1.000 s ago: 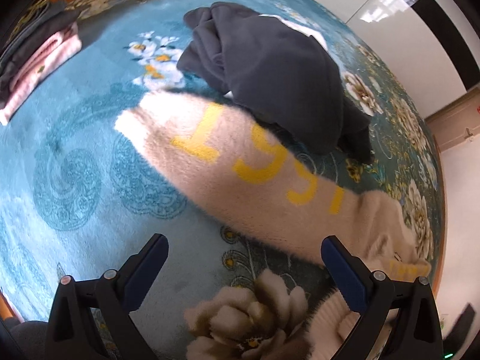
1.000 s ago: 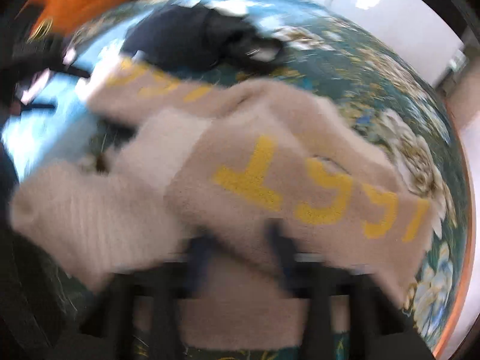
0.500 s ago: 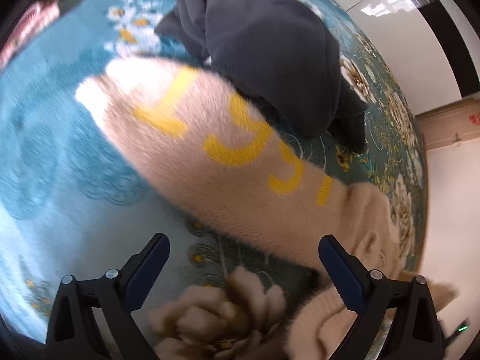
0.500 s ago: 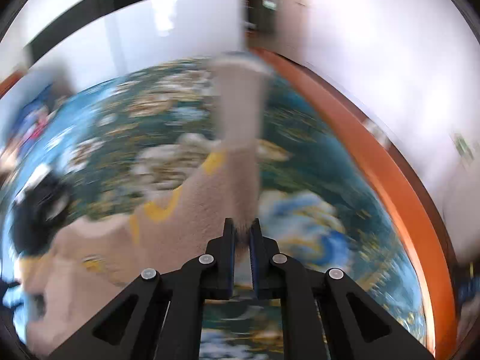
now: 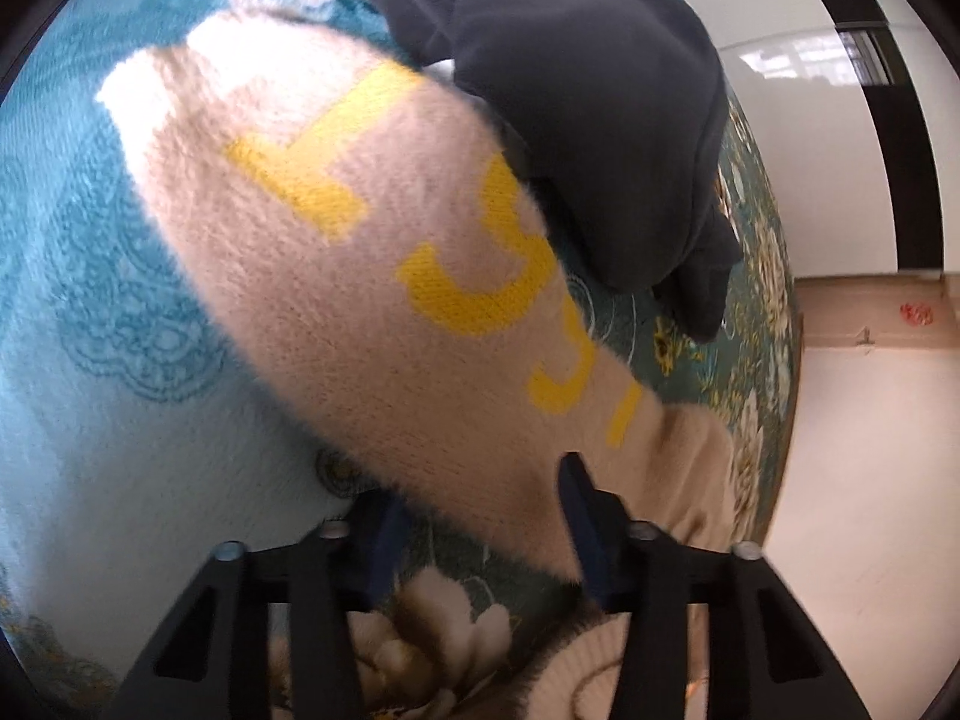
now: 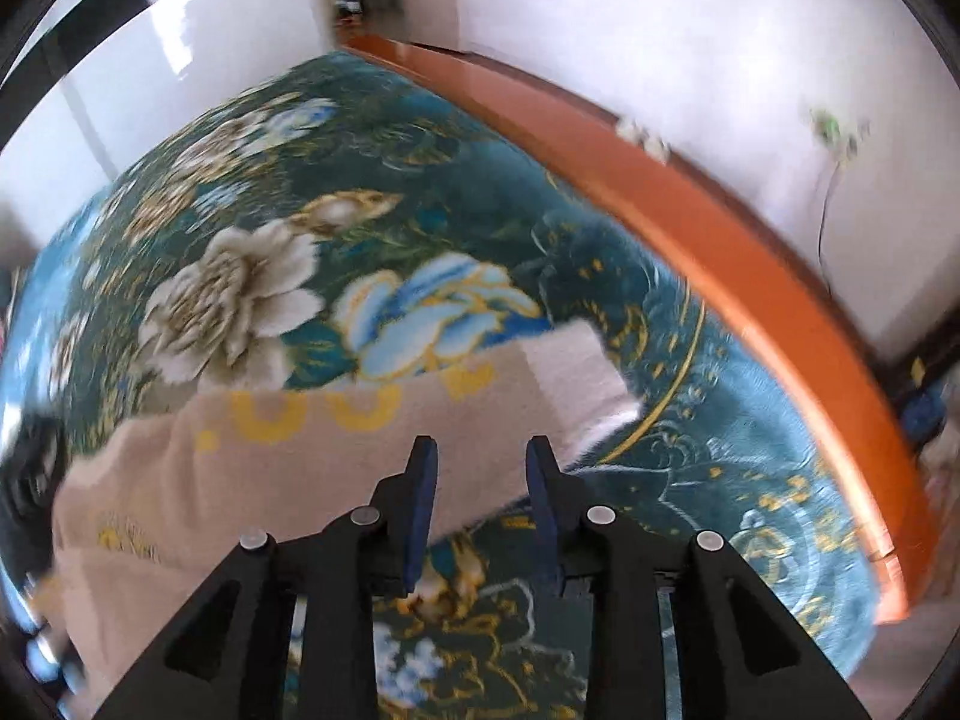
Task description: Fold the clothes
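Note:
A fuzzy beige sweater with yellow numerals lies on the teal floral blanket. In the left wrist view one sleeve [image 5: 384, 276] stretches from the upper left down to my left gripper [image 5: 480, 510], whose jaws stand partly open around the sleeve's lower part, close to it. In the right wrist view the other sleeve [image 6: 336, 450] with its white cuff [image 6: 576, 372] lies flat on the blanket. My right gripper [image 6: 480, 462] is open just above that sleeve, holding nothing.
A dark grey garment [image 5: 588, 108] lies heaped beyond the left sleeve. The teal blanket [image 6: 420, 192] covers the bed, with an orange wooden edge [image 6: 690, 228] along its right side and white walls behind.
My left gripper moved in over the sleeve and its jaws narrowed. My right gripper, shut on the other sleeve half a second ago, has opened; that sleeve now lies flat on the blanket.

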Demonstrator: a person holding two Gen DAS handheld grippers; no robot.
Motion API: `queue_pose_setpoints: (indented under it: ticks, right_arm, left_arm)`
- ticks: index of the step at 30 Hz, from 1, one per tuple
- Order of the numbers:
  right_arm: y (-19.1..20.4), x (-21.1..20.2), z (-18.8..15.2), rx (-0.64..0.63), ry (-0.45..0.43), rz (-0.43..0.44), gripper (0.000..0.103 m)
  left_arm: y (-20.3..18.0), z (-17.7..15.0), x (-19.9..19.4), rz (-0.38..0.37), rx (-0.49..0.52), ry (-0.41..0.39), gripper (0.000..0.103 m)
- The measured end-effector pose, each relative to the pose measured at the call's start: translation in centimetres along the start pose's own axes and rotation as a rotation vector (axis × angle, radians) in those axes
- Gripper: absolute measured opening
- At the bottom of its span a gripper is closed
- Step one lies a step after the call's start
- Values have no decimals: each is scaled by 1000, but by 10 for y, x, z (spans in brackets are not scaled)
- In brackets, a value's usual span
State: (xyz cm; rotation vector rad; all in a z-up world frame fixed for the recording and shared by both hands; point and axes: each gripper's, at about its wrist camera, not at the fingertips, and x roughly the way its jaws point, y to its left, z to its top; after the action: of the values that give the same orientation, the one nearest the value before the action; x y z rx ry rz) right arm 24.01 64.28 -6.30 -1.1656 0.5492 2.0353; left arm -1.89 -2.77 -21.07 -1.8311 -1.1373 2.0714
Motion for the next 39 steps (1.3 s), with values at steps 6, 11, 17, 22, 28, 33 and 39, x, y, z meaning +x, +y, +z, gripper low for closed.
queue_pose_setpoints:
  ticks: [6,11,17,22,28,33,39]
  right_arm:
    - [106,-20,-17,-266,21,297,44]
    - [221,-8,-46,-473,128,504,44]
    - [329,-15,-91,-741,190,607,48]
    - [402,-1,-134,-996,260,595,53]
    - [432,38,-156,-1113,342,469,53]
    - [414,31,-157,-1076,388,453,13]
    - [364,-31,-132,-1011,275,554,11]
  left_arm:
    - [-9,2,-16,-54,53,-86,11]
    - [-27,4,-52,-50,144,-255,11]
    - [-8,16,-77,27,75,-384,10]
    - [0,20,-69,14,36,-343,10]
    - [-1,18,-68,19,59,-315,11]
    - [8,17,-74,-13,24,-296,11]
    - [9,15,-81,-42,22,-283,11]
